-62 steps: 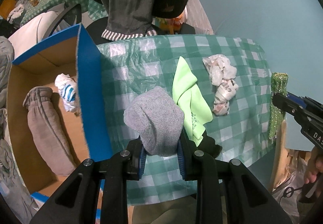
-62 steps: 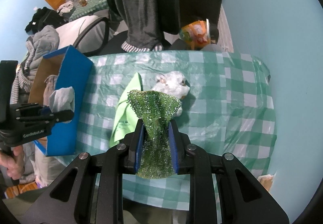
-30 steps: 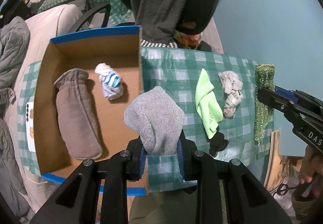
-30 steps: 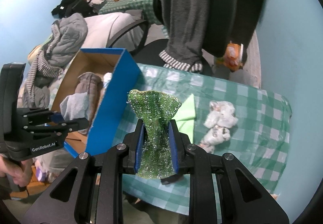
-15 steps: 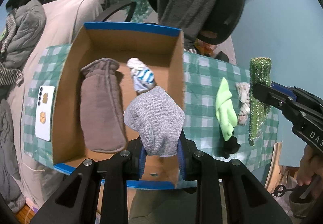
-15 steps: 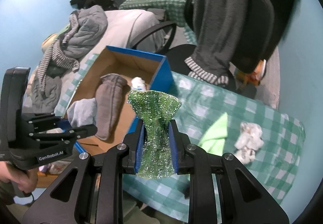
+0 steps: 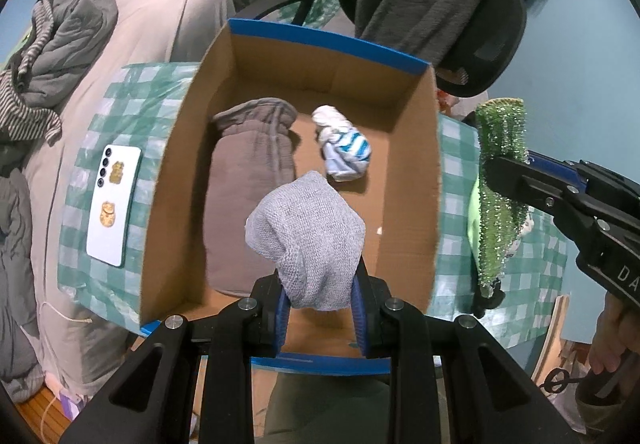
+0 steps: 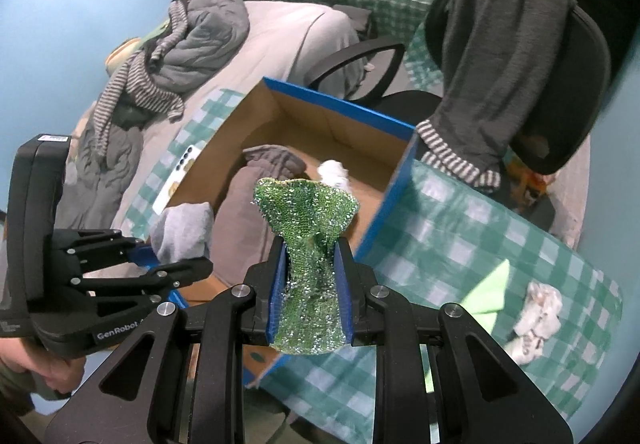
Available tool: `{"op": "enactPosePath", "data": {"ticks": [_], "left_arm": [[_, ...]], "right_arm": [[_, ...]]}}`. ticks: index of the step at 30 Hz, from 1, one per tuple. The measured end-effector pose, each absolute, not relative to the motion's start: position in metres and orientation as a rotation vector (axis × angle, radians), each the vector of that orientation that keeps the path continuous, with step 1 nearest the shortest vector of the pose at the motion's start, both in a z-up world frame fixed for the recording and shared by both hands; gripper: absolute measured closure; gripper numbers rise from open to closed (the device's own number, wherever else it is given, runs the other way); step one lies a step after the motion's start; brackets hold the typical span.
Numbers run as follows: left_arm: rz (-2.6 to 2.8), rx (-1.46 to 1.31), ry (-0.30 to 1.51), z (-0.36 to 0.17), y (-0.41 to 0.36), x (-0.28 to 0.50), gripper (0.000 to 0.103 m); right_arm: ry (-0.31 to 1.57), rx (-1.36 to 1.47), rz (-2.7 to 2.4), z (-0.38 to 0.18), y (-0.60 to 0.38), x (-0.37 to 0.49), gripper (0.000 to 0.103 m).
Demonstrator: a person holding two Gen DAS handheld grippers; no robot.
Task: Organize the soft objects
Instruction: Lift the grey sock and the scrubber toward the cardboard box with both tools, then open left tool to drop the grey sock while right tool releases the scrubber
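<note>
My left gripper (image 7: 320,308) is shut on a light grey knitted cloth (image 7: 306,236) and holds it above the open cardboard box (image 7: 434,180) with the blue rim. In the box lie a brown-grey mitt (image 7: 250,184) and a white-and-blue balled sock (image 7: 344,154). My right gripper (image 8: 310,284) is shut on a sparkly green cloth (image 8: 308,220), held beside the box's right wall; the cloth also shows in the left wrist view (image 7: 500,180). On the checked tablecloth (image 8: 460,244) lie a lime-green cloth (image 8: 490,294) and a white crumpled cloth (image 8: 536,318).
A white phone (image 7: 114,204) lies on the cloth left of the box. An office chair with a grey sweater (image 8: 500,56) stands behind the table. A bed with grey clothes (image 8: 200,36) is at the left. A small black item (image 7: 486,298) lies near the table's front edge.
Both grippers have moved left with their cloths. The left one went from over the tablecloth to over the box; the right one came up to the box's right wall.
</note>
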State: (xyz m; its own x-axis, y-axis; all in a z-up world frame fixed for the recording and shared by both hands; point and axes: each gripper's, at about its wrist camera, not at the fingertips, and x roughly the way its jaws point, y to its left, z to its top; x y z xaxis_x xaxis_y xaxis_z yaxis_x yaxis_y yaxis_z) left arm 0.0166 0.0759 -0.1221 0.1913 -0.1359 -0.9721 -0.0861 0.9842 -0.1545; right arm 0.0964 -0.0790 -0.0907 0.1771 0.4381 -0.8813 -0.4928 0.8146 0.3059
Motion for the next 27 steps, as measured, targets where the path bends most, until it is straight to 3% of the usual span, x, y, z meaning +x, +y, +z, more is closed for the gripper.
{"op": "enactPosePath", "data": {"ticks": [20, 23, 27], "left_arm": [[-0.041, -0.171, 1.429, -0.148, 0.106, 0.034, 0.076], [-0.035, -0.164, 1.433, -0.151, 0.11, 0.035, 0.072], [-0.04, -0.144, 1.432, -0.152, 0.112, 0.035, 0.054]], "right_arm": [[1.298, -0.092, 0.684, -0.121, -0.024, 0.109, 0.081], [1.312, -0.093, 0.675, -0.125, -0.02, 0.11, 0.076], [1.31, -0.092, 0.651, -0.126, -0.018, 0.11, 0.067]]}}
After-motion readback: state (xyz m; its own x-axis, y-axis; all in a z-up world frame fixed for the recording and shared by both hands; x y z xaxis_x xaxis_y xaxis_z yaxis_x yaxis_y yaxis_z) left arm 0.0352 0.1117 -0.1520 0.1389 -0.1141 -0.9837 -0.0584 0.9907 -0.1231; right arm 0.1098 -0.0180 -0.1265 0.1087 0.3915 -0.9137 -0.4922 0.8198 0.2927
